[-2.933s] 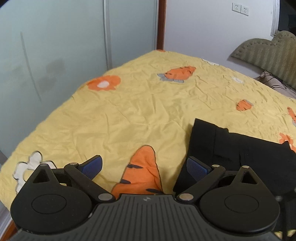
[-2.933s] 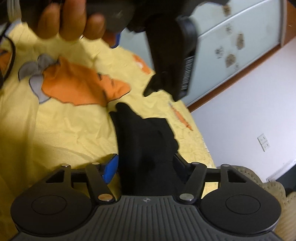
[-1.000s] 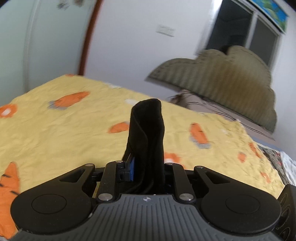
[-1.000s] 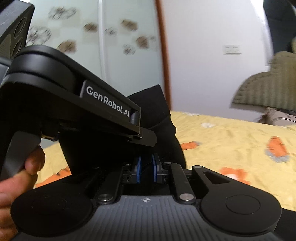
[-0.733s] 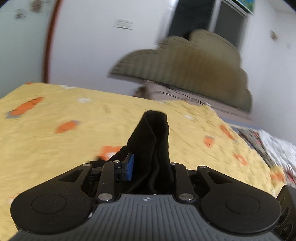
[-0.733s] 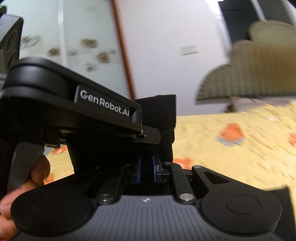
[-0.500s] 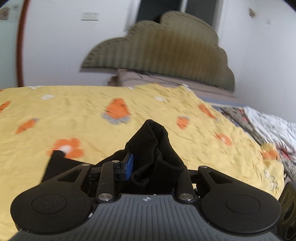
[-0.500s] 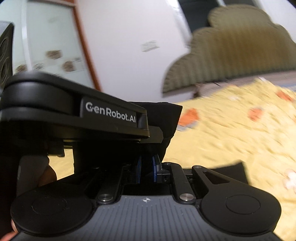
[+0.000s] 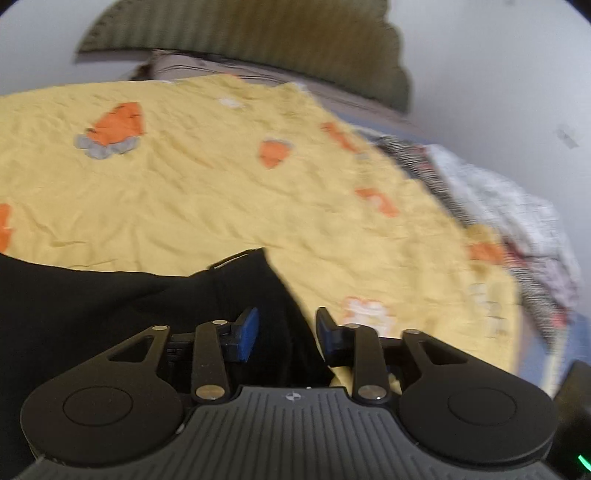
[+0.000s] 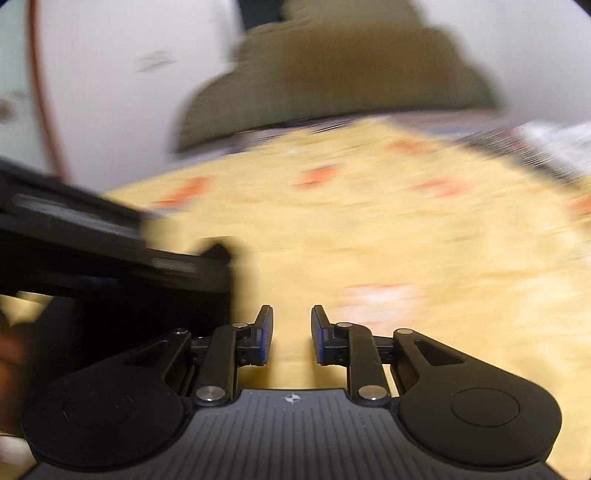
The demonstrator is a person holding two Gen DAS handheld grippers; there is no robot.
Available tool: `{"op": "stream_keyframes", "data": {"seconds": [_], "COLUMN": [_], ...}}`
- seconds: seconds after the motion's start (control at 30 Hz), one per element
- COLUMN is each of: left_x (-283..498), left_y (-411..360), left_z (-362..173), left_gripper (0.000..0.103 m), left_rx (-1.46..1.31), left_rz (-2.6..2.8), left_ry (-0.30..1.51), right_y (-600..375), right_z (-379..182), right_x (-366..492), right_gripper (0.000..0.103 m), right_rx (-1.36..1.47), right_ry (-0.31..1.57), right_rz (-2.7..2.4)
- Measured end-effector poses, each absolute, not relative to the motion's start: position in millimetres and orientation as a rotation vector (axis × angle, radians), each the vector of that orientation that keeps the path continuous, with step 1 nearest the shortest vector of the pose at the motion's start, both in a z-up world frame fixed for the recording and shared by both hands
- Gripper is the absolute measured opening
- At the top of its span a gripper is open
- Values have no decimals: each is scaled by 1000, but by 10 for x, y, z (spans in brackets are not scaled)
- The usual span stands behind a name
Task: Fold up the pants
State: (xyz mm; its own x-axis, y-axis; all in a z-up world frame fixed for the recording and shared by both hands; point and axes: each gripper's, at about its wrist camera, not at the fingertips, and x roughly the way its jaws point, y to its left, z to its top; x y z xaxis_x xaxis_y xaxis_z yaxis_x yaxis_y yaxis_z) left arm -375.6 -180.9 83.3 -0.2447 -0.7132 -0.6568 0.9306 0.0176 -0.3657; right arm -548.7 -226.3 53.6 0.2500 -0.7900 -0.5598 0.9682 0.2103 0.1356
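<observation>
The black pants [image 9: 110, 306] lie flat on the yellow bedspread [image 9: 221, 206], filling the lower left of the left wrist view. My left gripper [image 9: 284, 332] is open, its jaws apart, with a fold of the pants lying loose between them. My right gripper [image 10: 291, 332] is open and empty over bare bedspread [image 10: 406, 240]. That view is blurred by motion. The left gripper's black body [image 10: 92, 240] crosses its left side, with dark cloth under it.
The bedspread has orange carrot prints [image 9: 118, 125]. A green scalloped headboard [image 9: 258, 33] stands at the far end. A black-and-white patterned blanket [image 9: 498, 192] lies along the bed's right edge. White walls stand behind.
Both grippers were shut on the pants, holding them up and swinging them toward the headboard. Now both have opened and the pants lie on the bed.
</observation>
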Motion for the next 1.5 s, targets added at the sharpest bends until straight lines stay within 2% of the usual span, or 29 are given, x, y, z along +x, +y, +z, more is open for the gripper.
{"op": "stream_keyframes", "data": {"seconds": [0.03,0.1,0.13,0.2,0.23,0.27,0.43,0.47,0.5,0.53,0.57,0.67,0.73,0.83,0.97,1.1,1.2,1.27,1.4,1.5], "left_x": [-3683,-3495,-3403,-3189,-3097,-3018,-2831,-2831,-2845,-2856,-2861,-2883,-2902,-2911,-2918,-3020,-3186,-3261,-3404,-3481], "left_y": [-1771,-1659,-1616,-1556,-1556,-1556,-1598,-1602,-1616,-1627,-1622,-1644,-1677,-1752,-1681,-1688,-1774,-1760,-1630,-1795], "left_z": [887,988,1032,1088,1095,1088,916,877,845,824,794,740,695,634,672,670,573,564,644,541], "left_gripper": [61,75,77,77,77,77,78,78,78,79,79,81,86,86,86,87,85,83,94,92], "left_rx": [313,320,332,380,418,456,560,564,573,584,595,597,594,606,590,587,650,681,638,689], "left_rz": [-1597,-1534,-1489,-1401,-1366,-1329,-1201,-1202,-1204,-1206,-1205,-1194,-1187,-1207,-1242,-1288,-1308,-1295,-1350,-1360], "left_ry": [897,839,807,755,735,710,595,585,576,567,558,522,512,538,547,578,550,516,407,442], "right_y": [-2239,-2208,-2220,-2315,-2355,-2439,-2731,-2798,-2877,-2792,-2777,-2729,-2789,-2795,-2251,-1911,-1952,-1959,-1725,-1778], "right_z": [571,658,702,749,764,755,537,494,461,407,411,484,446,424,690,577,341,422,604,413], "right_x": [-5582,-5724,-5736,-5618,-5500,-5409,-5031,-5036,-4993,-5082,-5068,-5088,-5082,-5145,-5259,-4993,-4954,-5088,-5091,-4979], "right_gripper": [22,22,24,38,49,52,52,51,44,22,15,8,6,7,8,9,10,13,13,13], "right_rx": [512,554,582,617,631,644,679,705,741,751,741,636,593,608,461,410,320,365,341,355], "right_ry": [389,300,264,221,202,198,259,259,262,258,268,322,373,383,383,514,636,614,549,617], "right_rz": [-1318,-1312,-1268,-1156,-1103,-1062,-1010,-994,-977,-960,-957,-1062,-1116,-1174,-1170,-915,-1069,-1151,-1069,-1039]}}
